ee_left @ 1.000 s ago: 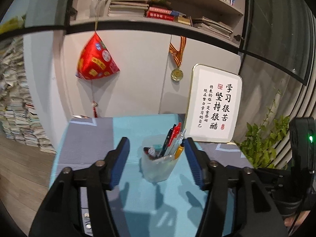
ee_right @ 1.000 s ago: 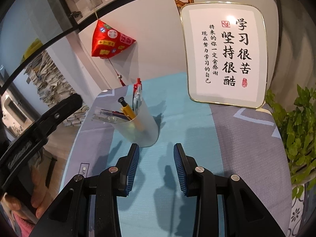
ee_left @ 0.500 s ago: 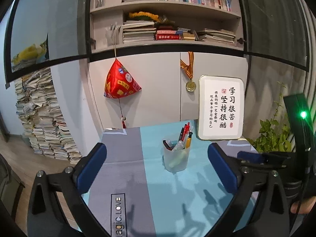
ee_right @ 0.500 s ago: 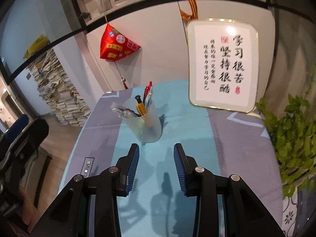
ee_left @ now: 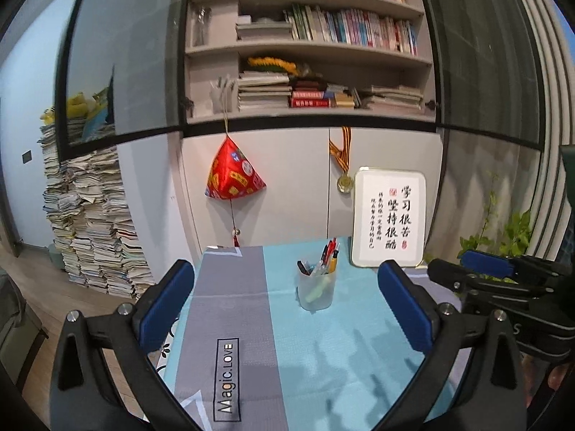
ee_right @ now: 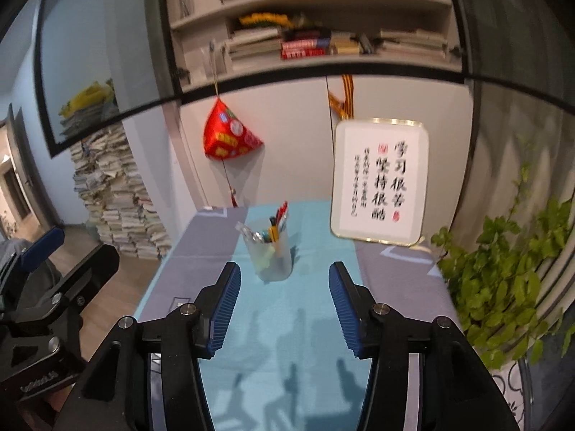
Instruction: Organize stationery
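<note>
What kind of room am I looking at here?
Most likely a home study or reading room. Bookshelves packed with books fill the wall, tall stacks of papers rise from the floor, and a translucent cup of pens stands on the blue and grey tablecloth before a framed calligraphy board.

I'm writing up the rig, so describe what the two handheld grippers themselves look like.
Both match: the left gripper and the right gripper have matte black angular frames with silver round bolts at the joints. Each has two fingers faced with blue pads, visibly ribbed on the right gripper's fingers. White lettering, too small to read, marks the left gripper's body in the right wrist view.
</note>
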### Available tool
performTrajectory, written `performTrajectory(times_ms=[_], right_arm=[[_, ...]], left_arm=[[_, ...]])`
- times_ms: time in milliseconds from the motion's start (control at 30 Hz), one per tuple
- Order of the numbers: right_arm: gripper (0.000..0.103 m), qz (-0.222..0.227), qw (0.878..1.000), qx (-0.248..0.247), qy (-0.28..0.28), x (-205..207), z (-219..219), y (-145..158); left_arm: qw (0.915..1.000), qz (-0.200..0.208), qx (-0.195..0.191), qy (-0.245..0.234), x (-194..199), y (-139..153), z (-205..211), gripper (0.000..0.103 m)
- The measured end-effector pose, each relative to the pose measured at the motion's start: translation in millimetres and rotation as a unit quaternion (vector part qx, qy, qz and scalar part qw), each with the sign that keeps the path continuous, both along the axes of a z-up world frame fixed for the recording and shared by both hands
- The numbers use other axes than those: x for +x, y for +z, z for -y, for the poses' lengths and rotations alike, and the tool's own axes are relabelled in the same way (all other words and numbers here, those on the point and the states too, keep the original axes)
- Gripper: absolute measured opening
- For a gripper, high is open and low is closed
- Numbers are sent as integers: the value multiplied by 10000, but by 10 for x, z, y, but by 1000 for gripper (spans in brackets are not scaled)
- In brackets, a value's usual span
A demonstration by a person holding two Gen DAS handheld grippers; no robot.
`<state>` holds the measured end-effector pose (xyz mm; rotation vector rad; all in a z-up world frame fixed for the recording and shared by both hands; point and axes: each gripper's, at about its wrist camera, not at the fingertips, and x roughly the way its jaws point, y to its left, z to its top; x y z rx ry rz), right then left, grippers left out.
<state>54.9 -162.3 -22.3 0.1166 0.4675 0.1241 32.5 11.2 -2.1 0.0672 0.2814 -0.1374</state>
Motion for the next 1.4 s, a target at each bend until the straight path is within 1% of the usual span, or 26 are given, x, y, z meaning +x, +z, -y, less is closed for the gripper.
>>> performTrajectory(times_ms=[67, 167, 200, 300, 533, 800, 1400], right_arm=[[54, 165, 9998, -56, -51, -138, -20, 70], [69, 489, 9987, -117, -83, -384, -54, 172], [71, 561, 9983, -123, -81, -440, -62, 187], [72, 702, 9972, -244, -128, -607, -103, 233], [73, 641, 9978, -169, -82, -737, -82, 191], [73, 611, 9980, -141, -91, -777, -70, 165], [73, 552, 9984, -98, -117, -796, -1, 108]], left_arm=[[10000, 77, -26, 24, -115, 48, -16, 102], [9998, 192, -73, 40, -288, 94, -41, 102], [9997, 216, -83, 48, -331, 95, -46, 102], [9996, 249, -104, 50, -442, 92, -62, 102], [9996, 250, -115, 112, -578, 56, -75, 102], [9995, 309, -48, 62, -631, 46, -58, 102], [9997, 218, 21, 50, -608, 8, -20, 102]])
